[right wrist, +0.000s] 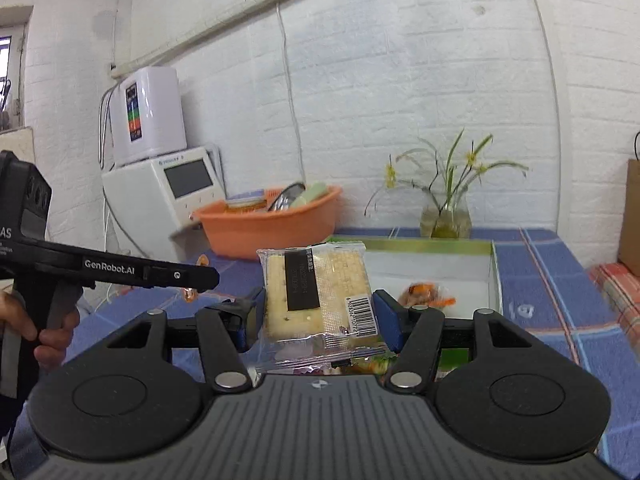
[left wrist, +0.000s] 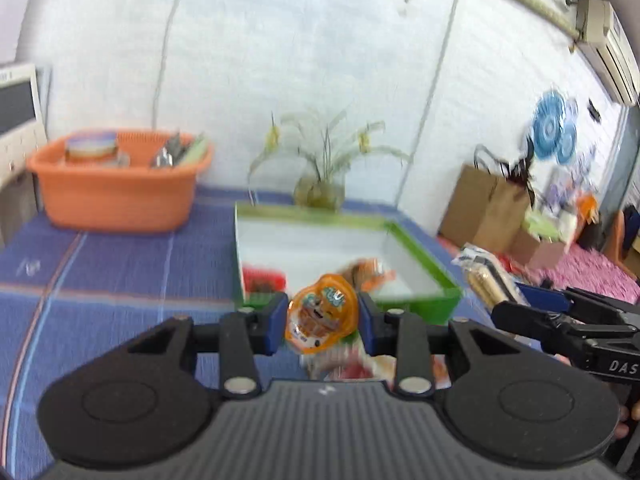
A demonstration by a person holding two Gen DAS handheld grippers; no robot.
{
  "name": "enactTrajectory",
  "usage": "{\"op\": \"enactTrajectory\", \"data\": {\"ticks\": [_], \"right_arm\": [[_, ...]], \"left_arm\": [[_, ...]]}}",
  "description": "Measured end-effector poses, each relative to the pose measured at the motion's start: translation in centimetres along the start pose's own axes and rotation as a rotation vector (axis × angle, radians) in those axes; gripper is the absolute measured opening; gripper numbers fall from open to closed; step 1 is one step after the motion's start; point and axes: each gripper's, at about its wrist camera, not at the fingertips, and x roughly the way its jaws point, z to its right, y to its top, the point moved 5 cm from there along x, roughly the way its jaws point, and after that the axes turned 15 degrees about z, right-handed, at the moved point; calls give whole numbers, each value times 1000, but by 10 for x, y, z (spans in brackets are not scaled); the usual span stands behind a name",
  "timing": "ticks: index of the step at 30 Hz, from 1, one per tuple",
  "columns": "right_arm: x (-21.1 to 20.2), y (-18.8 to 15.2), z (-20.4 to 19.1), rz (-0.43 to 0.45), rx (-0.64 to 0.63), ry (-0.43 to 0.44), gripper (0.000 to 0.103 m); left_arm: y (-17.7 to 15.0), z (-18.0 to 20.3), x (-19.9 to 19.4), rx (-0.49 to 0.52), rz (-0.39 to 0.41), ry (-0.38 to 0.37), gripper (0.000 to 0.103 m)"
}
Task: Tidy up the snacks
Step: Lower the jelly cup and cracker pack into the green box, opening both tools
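Left wrist view – left claw (left wrist: pixel 322 322) is clamped partway shut on one orange jelly cup (left wrist: pixel 322 316), lid facing the camera, up off the blue cloth (left wrist: pixel 100 272). Just past its tips sits one green box (left wrist: pixel 420 252) with a couple of wrappers inside. Right claw (right wrist: pixel 316 312) pinches one cracker pack (right wrist: pixel 318 294) by its side edges, long axis upright, back label toward the lens – same box (right wrist: pixel 494 276) just ahead, slightly right. One orange basket (right wrist: pixel 276 224) sits further back, left.
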Motion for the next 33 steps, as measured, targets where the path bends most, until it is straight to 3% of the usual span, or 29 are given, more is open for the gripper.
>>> {"op": "enactTrajectory", "data": {"ticks": [4,6,9,12,14,17,24,31,32,33], "right_arm": [[20,42,23,77,-25,-55,96],[30,53,36,94,-30,-92,96],[46,52,56,95,-6,-148,96],[65,31,74,72,25,-197,96],[81,9,83,30,33,-238,96],[105,-18,92,-43,51,-247,96],[133,-57,113,-162,79,-284,96],[142,-70,110,-180,60,-282,98],[143,-69,109,-182,54,-276,103],[143,-69,109,-179,56,-271,103]], "left_arm": [[35,24,23,21,72,-27,33],[46,37,38,93,124,15,33],[46,46,66,109,172,39,33],[24,51,106,276,182,168,33],[4,49,133,354,142,208,33],[-16,37,160,291,56,185,33],[-34,21,190,283,4,222,36],[-44,6,203,277,-26,269,43],[-44,5,203,284,-25,270,44],[-43,5,203,293,-18,273,52]]}}
